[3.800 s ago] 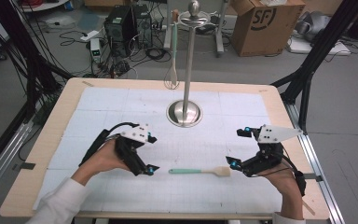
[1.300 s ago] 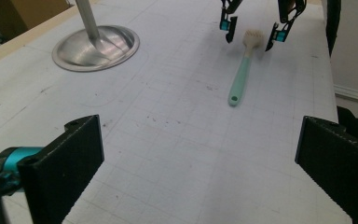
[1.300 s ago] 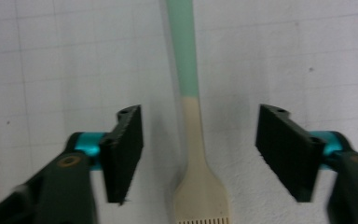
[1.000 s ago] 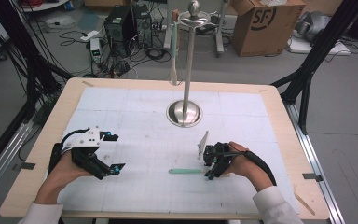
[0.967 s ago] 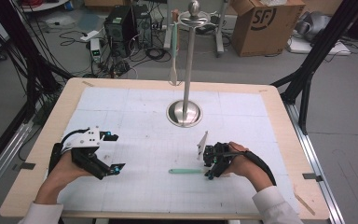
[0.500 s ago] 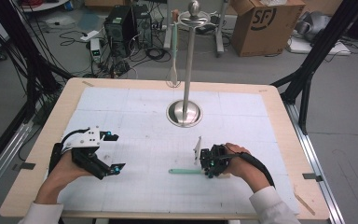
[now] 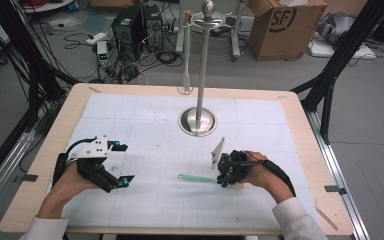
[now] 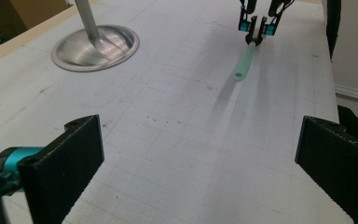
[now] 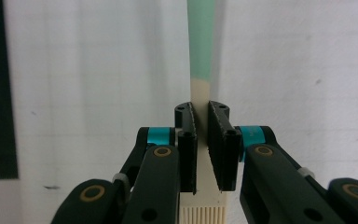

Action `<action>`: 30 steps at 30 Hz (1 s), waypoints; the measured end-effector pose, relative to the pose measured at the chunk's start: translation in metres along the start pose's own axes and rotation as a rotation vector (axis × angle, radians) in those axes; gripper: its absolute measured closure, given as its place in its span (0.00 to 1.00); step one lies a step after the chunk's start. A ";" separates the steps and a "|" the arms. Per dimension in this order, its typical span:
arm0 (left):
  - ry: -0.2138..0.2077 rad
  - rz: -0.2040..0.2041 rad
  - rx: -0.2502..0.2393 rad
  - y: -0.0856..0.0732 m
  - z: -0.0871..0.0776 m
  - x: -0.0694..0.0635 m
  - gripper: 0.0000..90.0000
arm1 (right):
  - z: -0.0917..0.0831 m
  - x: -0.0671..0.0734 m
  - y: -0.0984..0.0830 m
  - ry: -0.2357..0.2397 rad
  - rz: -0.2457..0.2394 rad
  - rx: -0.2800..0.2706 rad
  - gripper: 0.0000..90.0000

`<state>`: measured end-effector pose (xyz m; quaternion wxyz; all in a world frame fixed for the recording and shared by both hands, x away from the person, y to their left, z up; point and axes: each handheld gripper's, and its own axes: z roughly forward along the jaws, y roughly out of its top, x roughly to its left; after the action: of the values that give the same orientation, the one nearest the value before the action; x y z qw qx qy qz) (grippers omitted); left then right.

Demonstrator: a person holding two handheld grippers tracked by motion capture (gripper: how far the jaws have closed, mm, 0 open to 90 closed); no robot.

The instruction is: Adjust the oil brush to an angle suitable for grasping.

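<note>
A brush with a mint-green handle [image 7: 195, 178] and a cream head lies flat on the white mat near the table's front. My right gripper [image 7: 223, 176] sits over its head end. In the right gripper view its jaws [image 9: 201, 116] have just been closing and now press on the cream neck of the brush [image 9: 200, 42], whose bristles show below them. My left gripper [image 7: 123, 163] rests at the front left, open and holding nothing. In the left gripper view its wide-apart jaws [image 8: 200, 163] face the brush [image 8: 243, 65] and the right gripper [image 8: 258, 28] farther off.
A metal stand [image 7: 198, 120] with a round base rises at the mat's middle back, and a whisk [image 7: 185, 75] hangs from its top. The stand's base [image 8: 95, 44] also appears in the left gripper view. Cables and a cardboard box [image 7: 285, 25] lie on the floor beyond the table.
My right gripper has come from the table's right side onto the brush's head end and settled slightly lower. The left hand shifted leftward early on, then kept still.
</note>
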<state>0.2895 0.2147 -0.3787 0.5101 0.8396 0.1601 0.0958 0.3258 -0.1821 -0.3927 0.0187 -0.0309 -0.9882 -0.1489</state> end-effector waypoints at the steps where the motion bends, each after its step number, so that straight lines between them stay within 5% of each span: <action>1: 0.000 0.000 0.000 0.000 0.000 0.000 0.02 | 0.000 0.000 0.000 0.000 0.000 0.000 0.92; 4: -0.007 0.003 -0.008 0.001 -0.001 0.000 0.02 | -0.015 -0.001 -0.001 0.012 0.000 -0.122 0.92; 9: -0.020 0.009 -0.033 0.005 -0.004 -0.002 0.02 | -0.026 -0.002 0.001 0.039 -0.006 -0.232 0.92; 17: -0.070 0.038 -0.050 0.020 -0.009 -0.003 0.02 | -0.040 -0.002 0.008 0.069 -0.026 -0.350 0.92; 23: -0.102 0.071 -0.049 0.039 -0.010 -0.002 0.02 | -0.053 -0.001 0.015 0.090 -0.073 -0.488 0.92; 30: -0.151 0.106 -0.078 0.061 -0.011 -0.004 0.02 | -0.059 -0.001 0.017 0.089 -0.094 -0.550 0.92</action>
<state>0.2924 0.1957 -0.3195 0.5473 0.8312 0.0729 0.0654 0.3296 -0.1831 -0.3308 0.0463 0.0176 -0.9093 -0.4132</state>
